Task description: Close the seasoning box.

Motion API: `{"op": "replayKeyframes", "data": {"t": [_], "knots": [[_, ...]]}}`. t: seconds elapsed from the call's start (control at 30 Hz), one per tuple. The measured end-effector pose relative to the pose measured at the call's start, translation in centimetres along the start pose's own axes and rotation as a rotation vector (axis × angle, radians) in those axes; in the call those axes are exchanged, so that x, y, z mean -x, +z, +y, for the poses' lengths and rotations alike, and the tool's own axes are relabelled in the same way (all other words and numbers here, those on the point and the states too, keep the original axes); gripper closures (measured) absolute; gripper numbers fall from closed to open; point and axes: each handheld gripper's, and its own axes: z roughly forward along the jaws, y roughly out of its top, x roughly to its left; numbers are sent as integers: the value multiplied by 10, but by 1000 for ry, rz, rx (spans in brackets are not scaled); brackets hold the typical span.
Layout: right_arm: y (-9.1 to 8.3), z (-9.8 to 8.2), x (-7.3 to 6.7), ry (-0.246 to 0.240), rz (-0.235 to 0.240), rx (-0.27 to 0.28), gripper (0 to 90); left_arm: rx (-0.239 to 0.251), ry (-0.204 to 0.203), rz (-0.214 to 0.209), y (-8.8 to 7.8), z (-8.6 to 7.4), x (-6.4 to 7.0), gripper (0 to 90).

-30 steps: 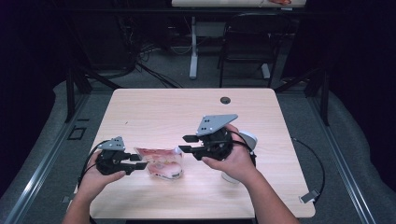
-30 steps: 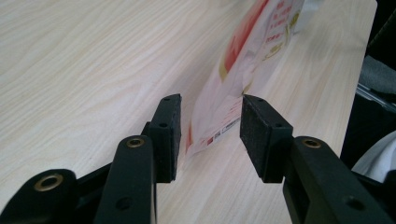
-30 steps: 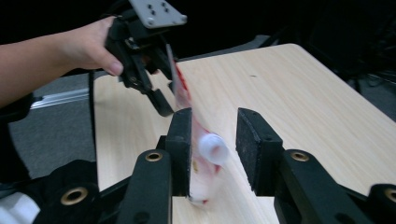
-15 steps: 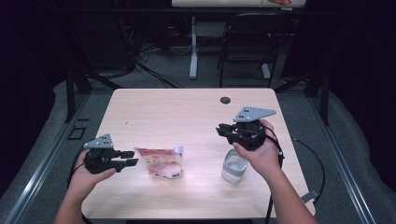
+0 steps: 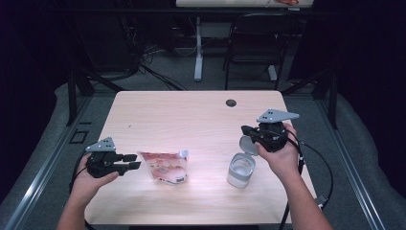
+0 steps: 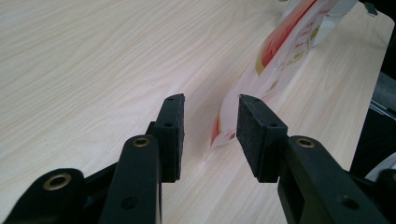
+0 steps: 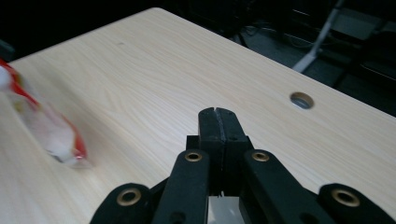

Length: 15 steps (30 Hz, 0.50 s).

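A red-and-white pouch (image 5: 165, 166) lies flat on the wooden table (image 5: 182, 115), left of the middle. My left gripper (image 5: 135, 161) rests just left of it, open. In the left gripper view the pouch's (image 6: 280, 51) near corner lies ahead of that gripper (image 6: 210, 107), untouched. A clear round container (image 5: 241, 170) stands at the right, its flip lid (image 5: 246, 143) raised behind it. My right gripper (image 5: 243, 130) hovers just above the lid. Its jaws have just been closing and now meet with nothing between them (image 7: 218, 112). The pouch (image 7: 51, 130) blurs at the left of the right gripper view.
A cable hole (image 5: 231, 103) sits near the table's far edge. Beyond the table stand a dark chair (image 5: 253, 43) and a white desk leg (image 5: 197, 48) among floor cables. Bare tabletop stretches across the far half.
My right hand moved from above the pouch to the right, over the container, and its jaws closed. The container came into sight. The left gripper drew slightly left, away from the pouch.
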Motion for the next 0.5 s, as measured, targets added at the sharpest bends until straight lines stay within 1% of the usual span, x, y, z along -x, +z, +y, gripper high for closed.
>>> {"op": "replayKeyframes", "data": {"t": [0.03, 0.2, 0.27, 0.33, 0.5], "knots": [[0, -2, 2, 6, -10, -7, 900, -1, 0, 0, 0, 0, 0, 622], [-2, -17, 16, 59, -52, -5, 900, -4, 2, -1, 1, 0, 0, 624], [-3, -21, 21, 83, -63, 1, 900, -7, 2, -3, 2, 0, 1, 624], [-4, -25, 26, 97, -76, 0, 900, -7, 3, -4, 2, 0, 1, 624], [-7, -37, 39, 143, -100, -12, 900, -6, 1, 1, 2, -1, 0, 624]]}}
